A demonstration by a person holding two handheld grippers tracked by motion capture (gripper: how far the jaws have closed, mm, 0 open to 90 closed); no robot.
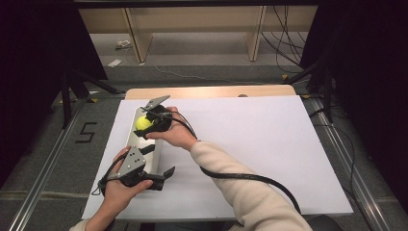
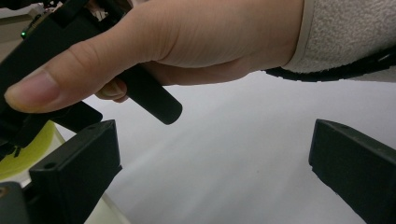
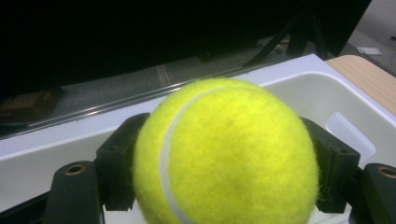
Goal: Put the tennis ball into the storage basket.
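Note:
A yellow tennis ball (image 1: pixel 142 122) (image 3: pixel 224 154) sits clamped between the two black jaws of my right gripper (image 1: pixel 146 126) (image 3: pixel 224 172), held over the white tray (image 1: pixel 133 131) (image 3: pixel 299 88) at the left of the table. My left gripper (image 1: pixel 166 174) (image 2: pixel 210 163) stands open near the tray's near end, nothing between its jaws, pointing right over the white sheet. In the left gripper view the right hand (image 2: pixel 177 37) and its gripper handle are close ahead, with a bit of yellow at the left edge.
A large white sheet (image 1: pixel 250 144) covers the table, bare to the right of the hands. The wooden table edge (image 1: pixel 211 90) runs along the back. A black cable (image 1: pixel 250 179) trails from the right gripper across the sheet. Dark stands flank both sides.

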